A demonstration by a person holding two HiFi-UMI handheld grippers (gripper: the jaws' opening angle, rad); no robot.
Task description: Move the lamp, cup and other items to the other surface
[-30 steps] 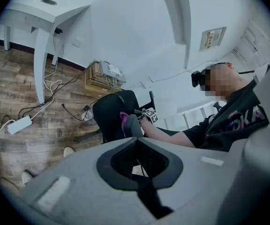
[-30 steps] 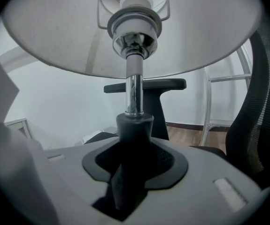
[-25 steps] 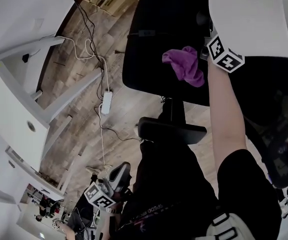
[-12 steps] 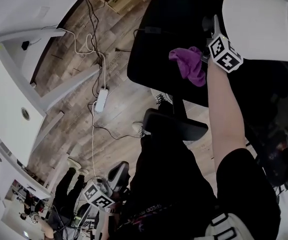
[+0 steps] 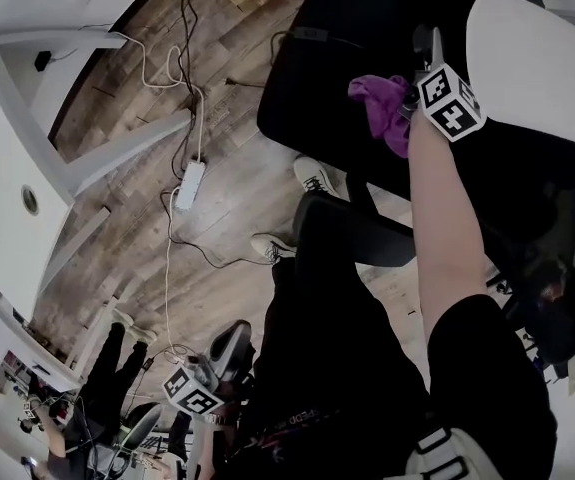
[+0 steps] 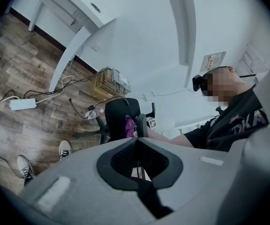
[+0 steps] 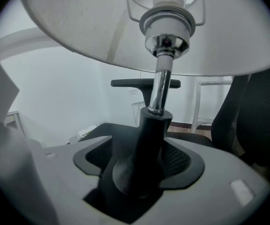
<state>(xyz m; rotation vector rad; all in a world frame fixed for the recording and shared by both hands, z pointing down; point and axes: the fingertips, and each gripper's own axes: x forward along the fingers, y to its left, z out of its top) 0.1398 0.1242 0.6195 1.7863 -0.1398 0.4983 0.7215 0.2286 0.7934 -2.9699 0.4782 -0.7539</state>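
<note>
The lamp has a white shade [image 5: 537, 63], a chrome stem [image 7: 160, 86] and a black base [image 7: 142, 158]. It stands on a black office chair [image 5: 317, 78]. My right gripper [image 7: 139, 170] is around the black base; its jaws have just been opening, and a gap shows on each side of the base. In the head view this gripper [image 5: 425, 48] is just left of the shade. A purple cloth [image 5: 387, 108] lies on the seat beside it. My left gripper [image 5: 225, 348] hangs low by my body, shut and holding nothing.
White desks [image 5: 27, 118] stand at the left over a wooden floor. Cables and a power strip [image 5: 189, 185] lie between their legs. My shoes [image 5: 312, 176] stand by the chair. A second chair back [image 7: 261, 121] rises at the right of the lamp.
The head view has swung, so lamp, chair and right gripper sit further right in the picture. My shoes have come into view. The left gripper has drifted slightly lower and left.
</note>
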